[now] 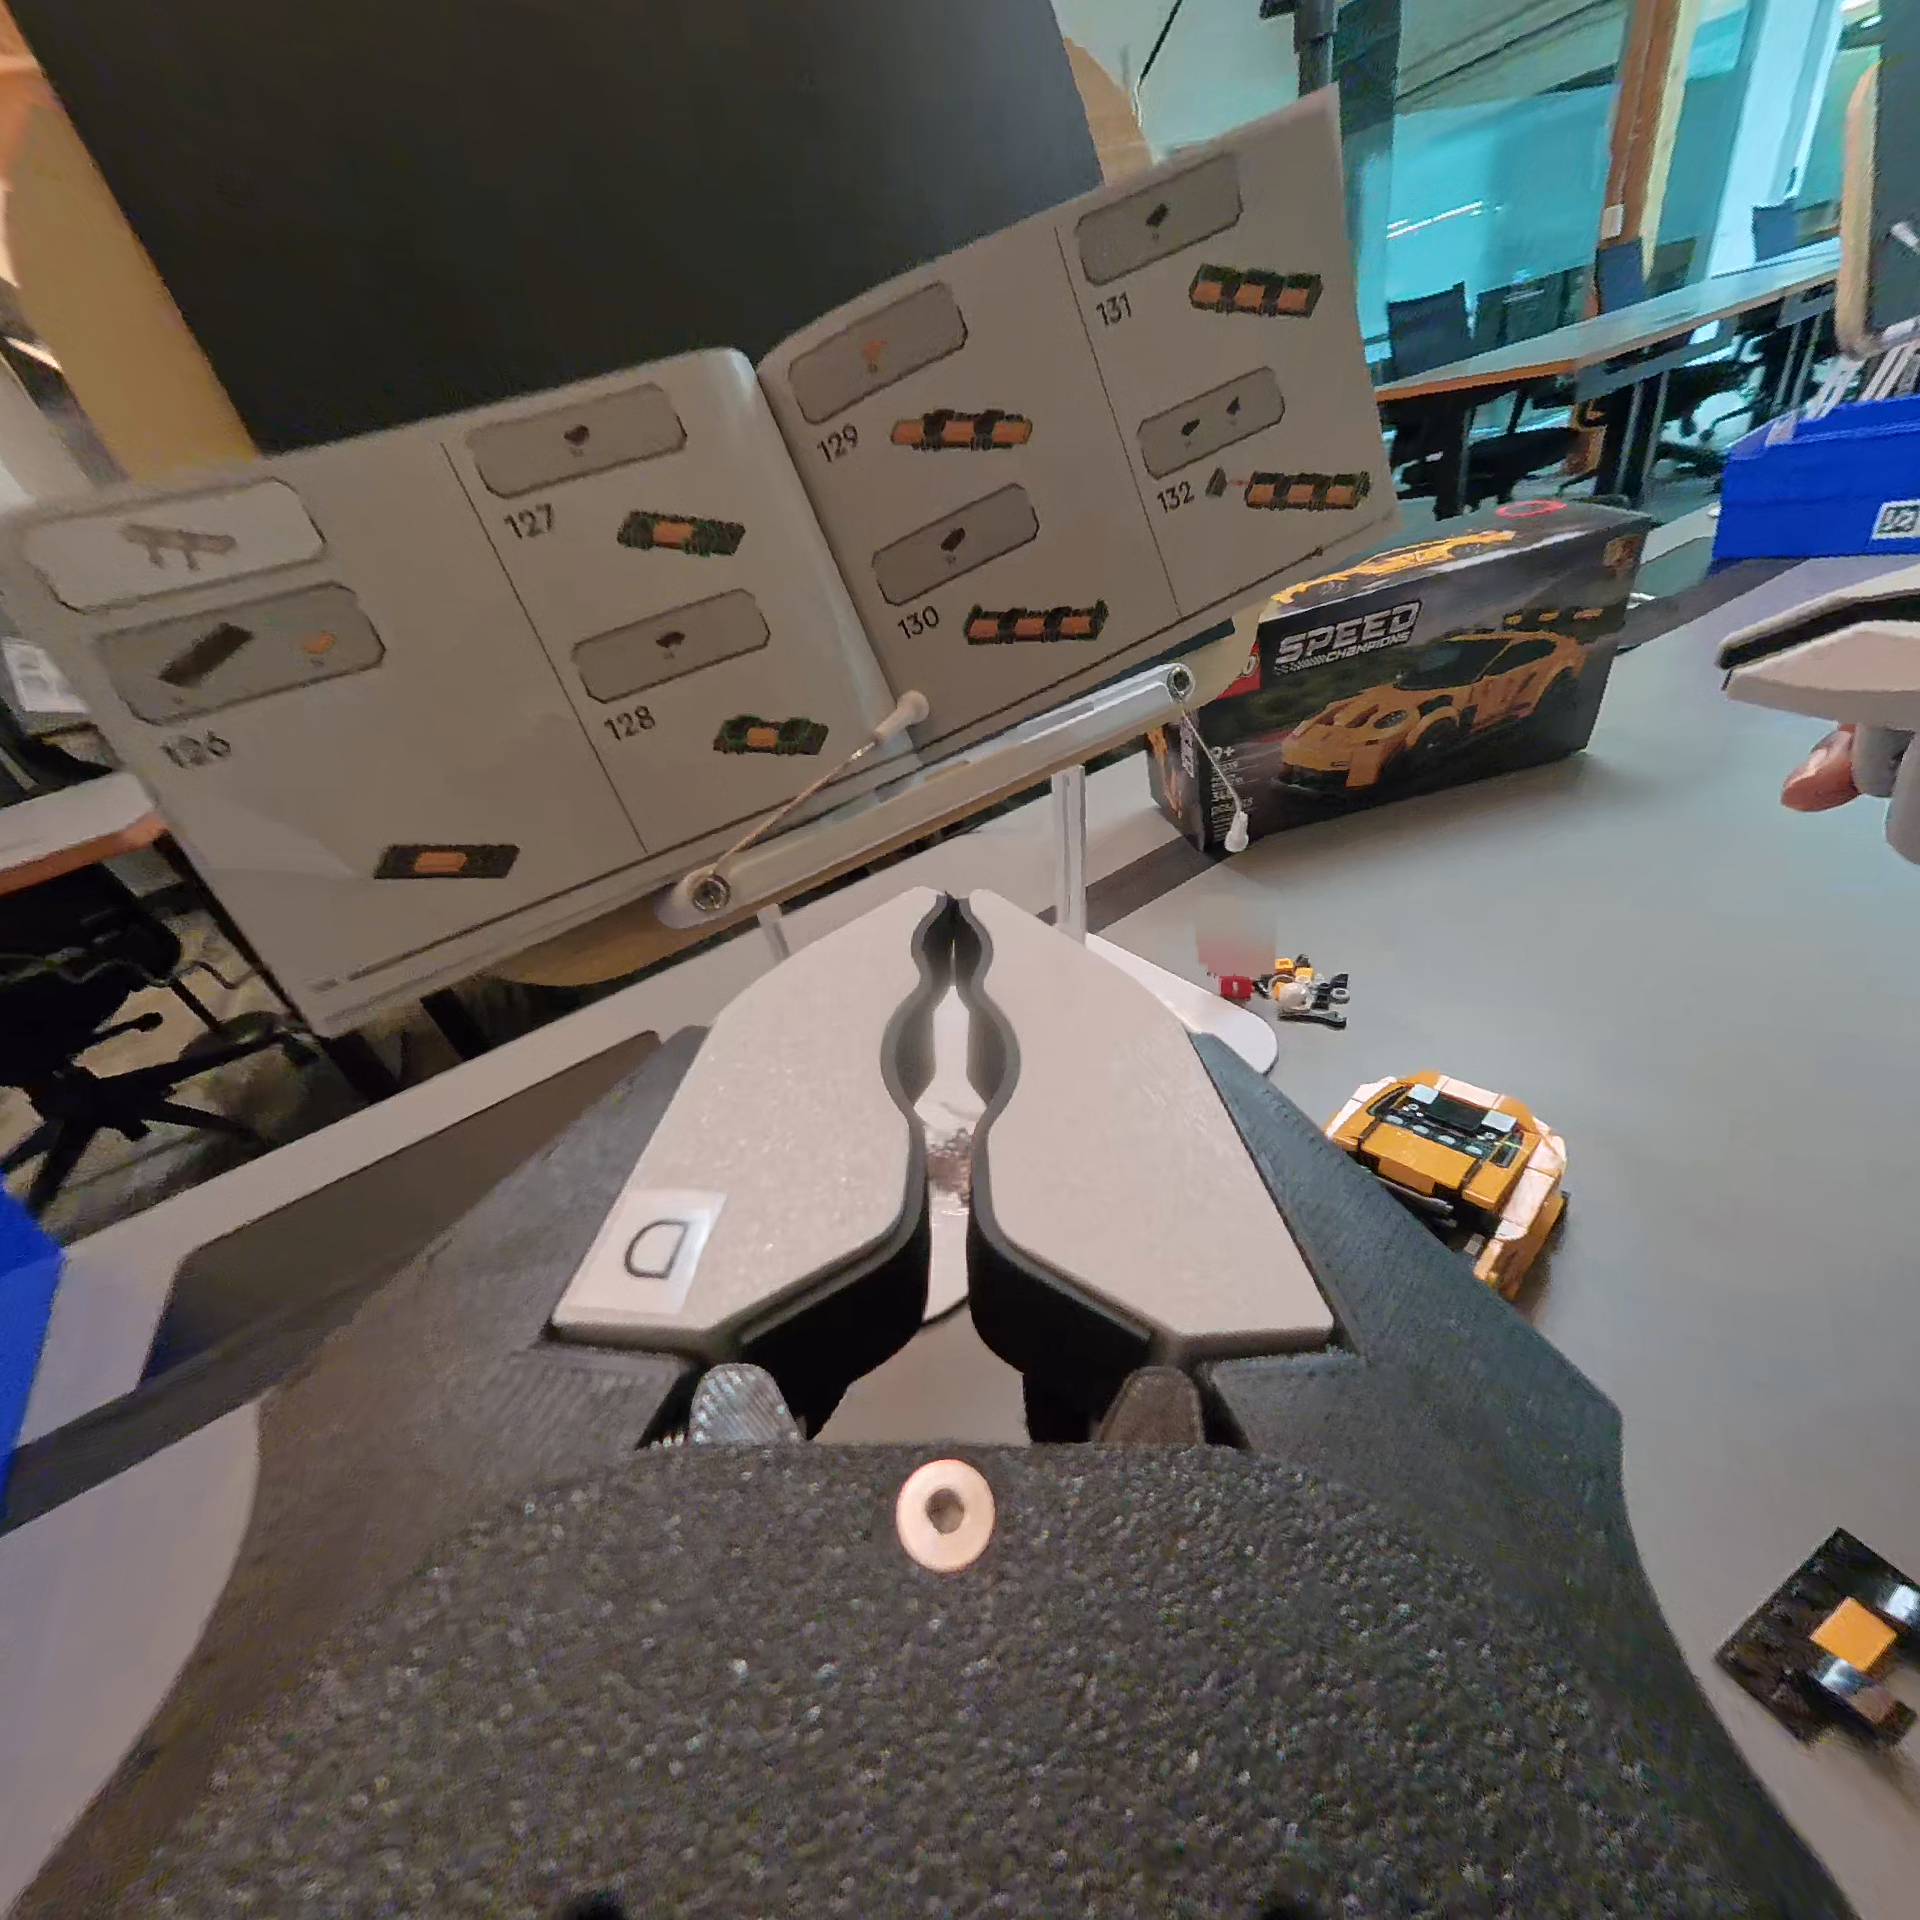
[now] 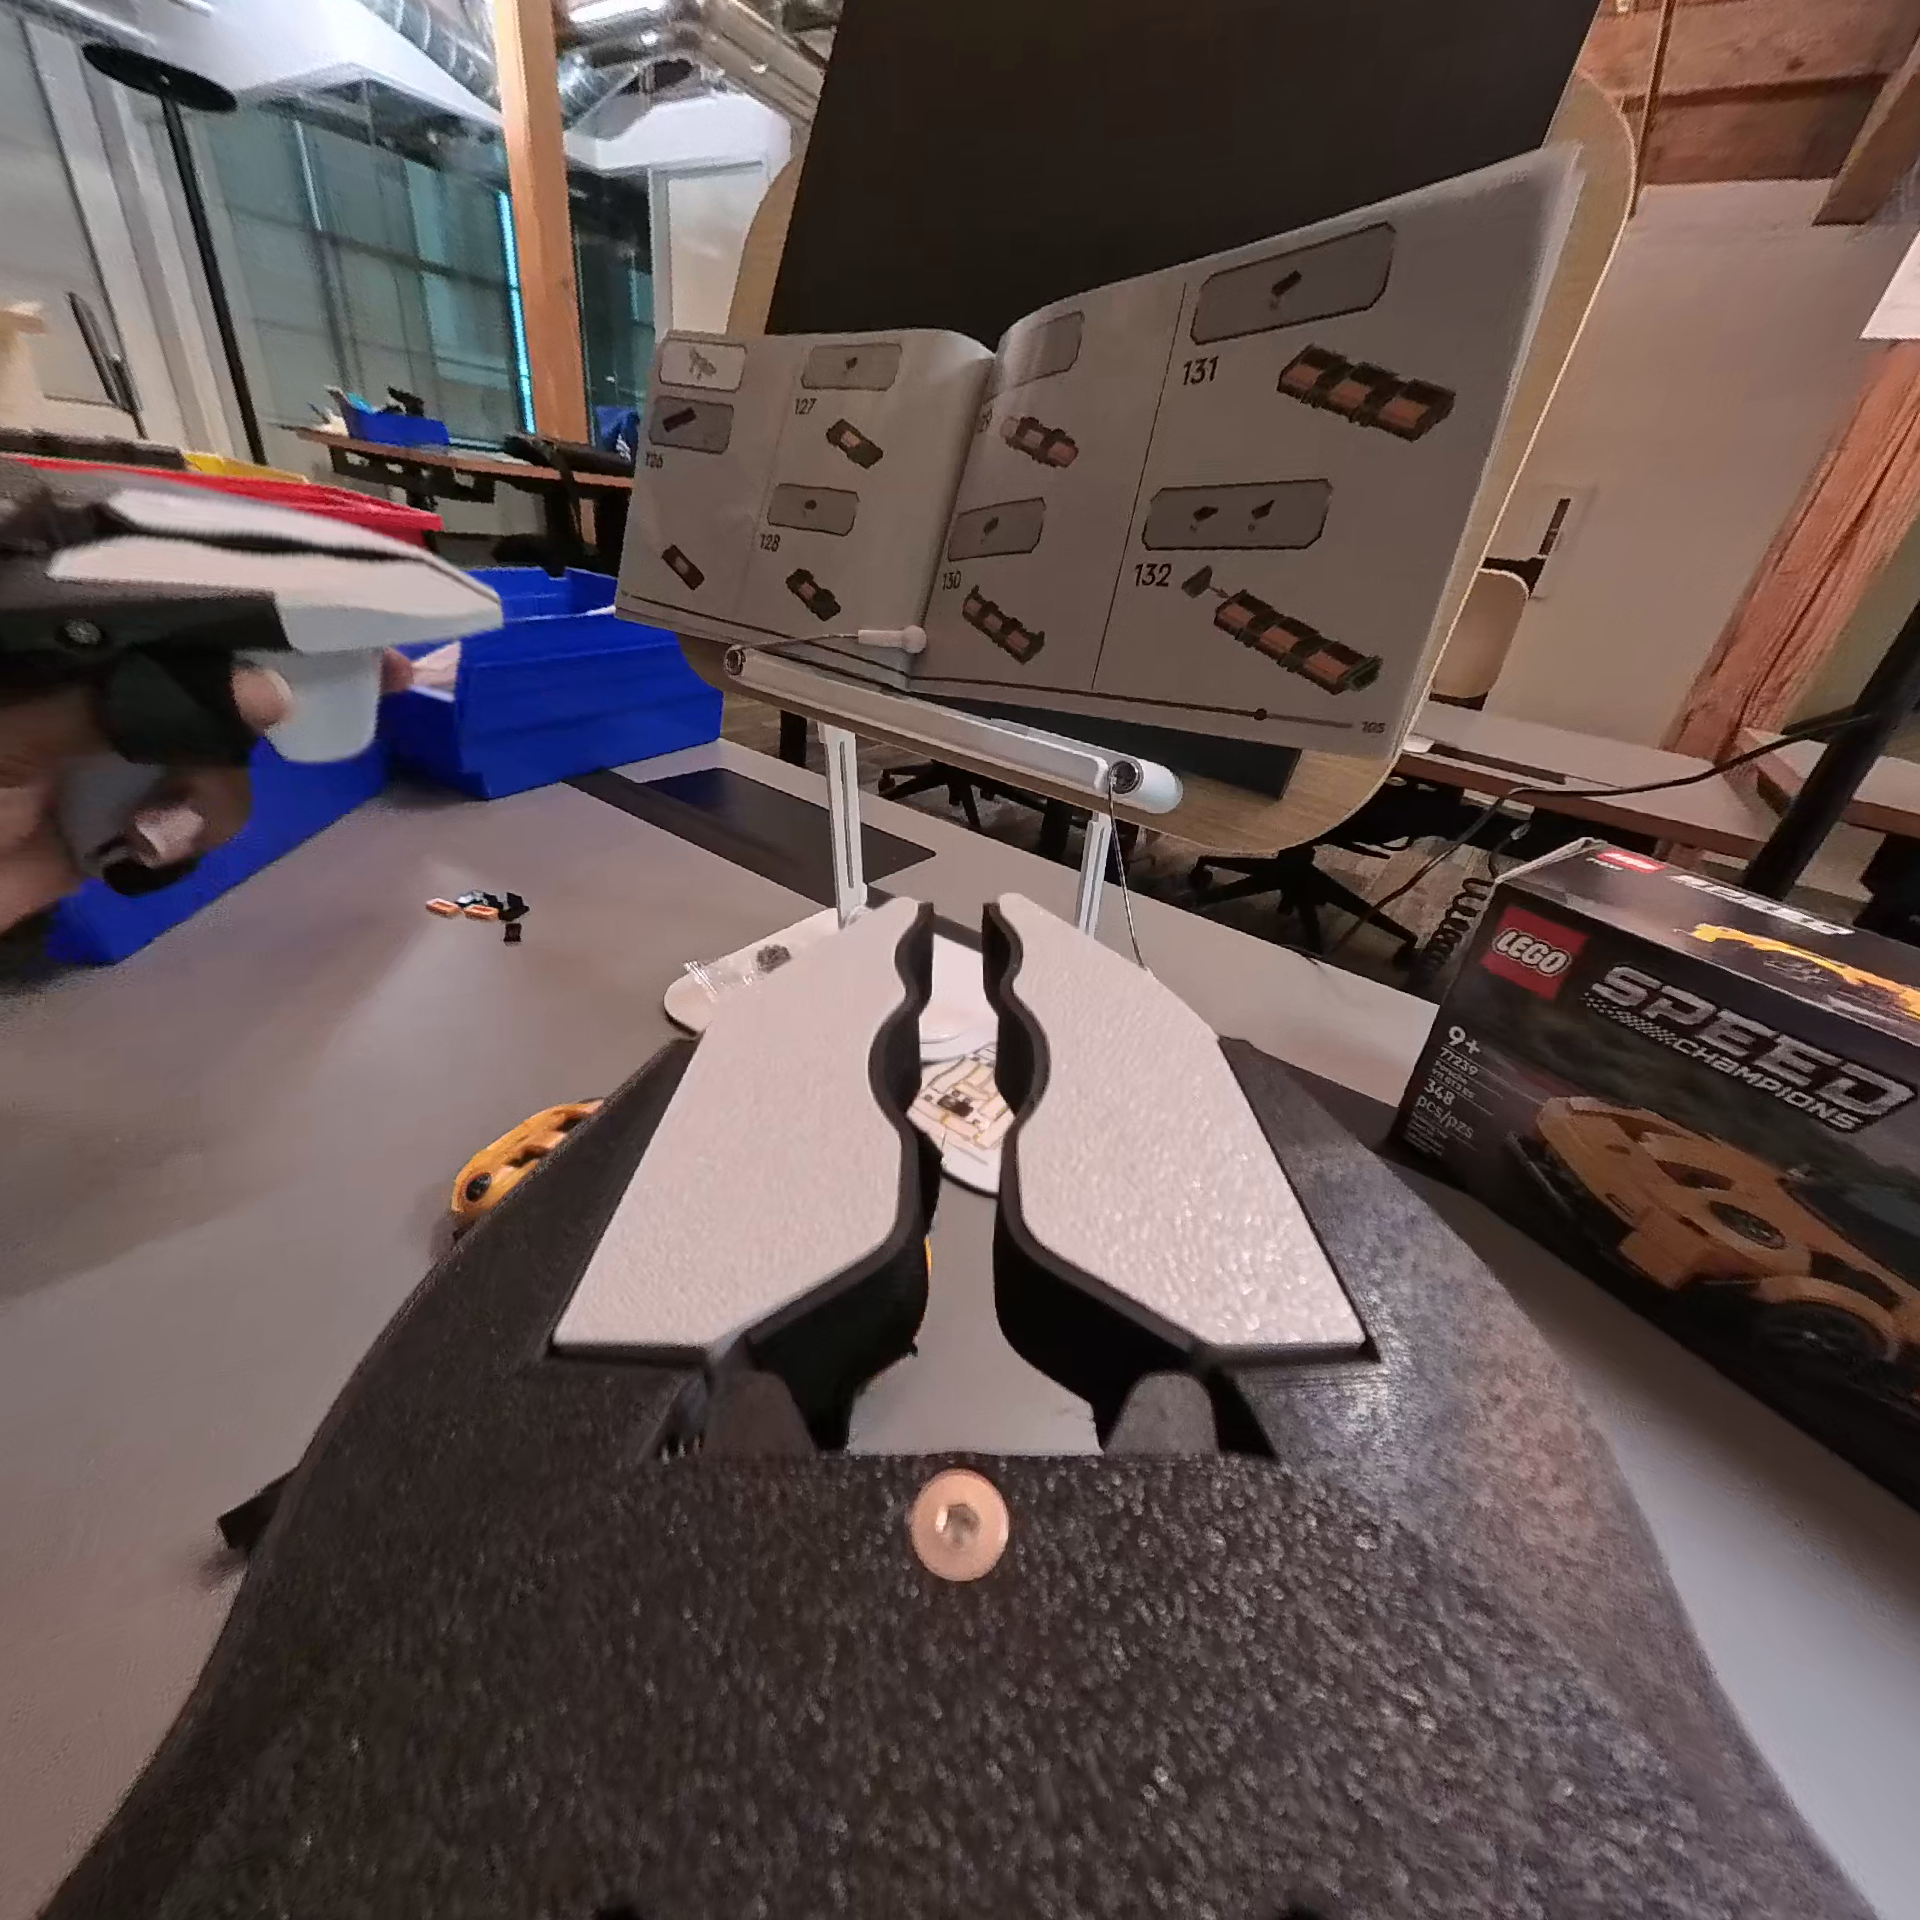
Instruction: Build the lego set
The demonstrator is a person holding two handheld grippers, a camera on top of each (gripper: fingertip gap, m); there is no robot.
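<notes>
Left gripper (image 1: 951, 914) up off the grey surface (image 1: 1558, 1039), its pebbled white-and-black fingers clenched tip to tip on nothing. Right gripper (image 2: 954, 914) hovers too, its wavy-edged fingers parted a little, nothing between them. The blocky orange lego car (image 1: 1455, 1169) sits on the surface, just right of the left gripper. A small black plate with one orange tile (image 1: 1834, 1652) lies nearer, well apart. Loose tiny pieces (image 1: 1299, 987) cluster by the stand's white base (image 1: 1236, 1023). Up on the stand, the instruction booklet (image 1: 727, 582) lies open, pages curving. The glossy cardboard box (image 1: 1455, 675) stands behind.
</notes>
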